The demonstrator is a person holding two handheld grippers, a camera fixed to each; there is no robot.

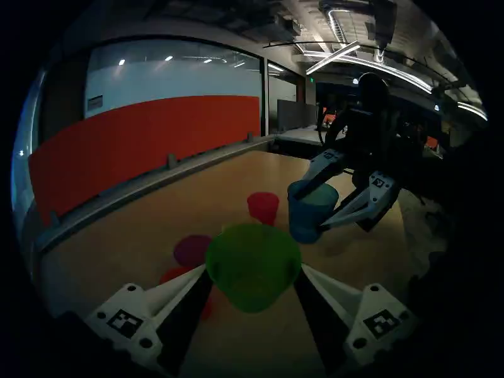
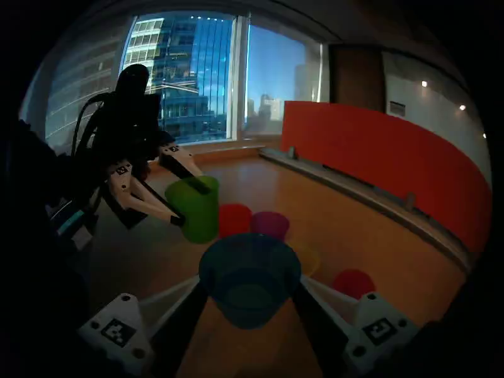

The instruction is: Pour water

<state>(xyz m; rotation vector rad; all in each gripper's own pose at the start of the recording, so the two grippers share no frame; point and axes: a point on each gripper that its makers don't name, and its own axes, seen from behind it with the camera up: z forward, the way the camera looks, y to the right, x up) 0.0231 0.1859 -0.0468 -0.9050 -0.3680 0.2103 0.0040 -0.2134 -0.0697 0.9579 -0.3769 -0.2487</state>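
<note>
Left gripper (image 1: 253,277) clamped on green cup (image 1: 252,261), right gripper (image 2: 250,286) clamped on blue cup (image 2: 250,271). Both cups held above wooden table (image 1: 157,217), upright, apart. Pour seems not yet begun; tilting one over other remains. Water inside: cannot tell.

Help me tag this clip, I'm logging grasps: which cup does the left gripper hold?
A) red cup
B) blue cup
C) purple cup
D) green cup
D: the left gripper clamps the green cup between its fingers, while the blue cup sits in the right gripper.
</note>
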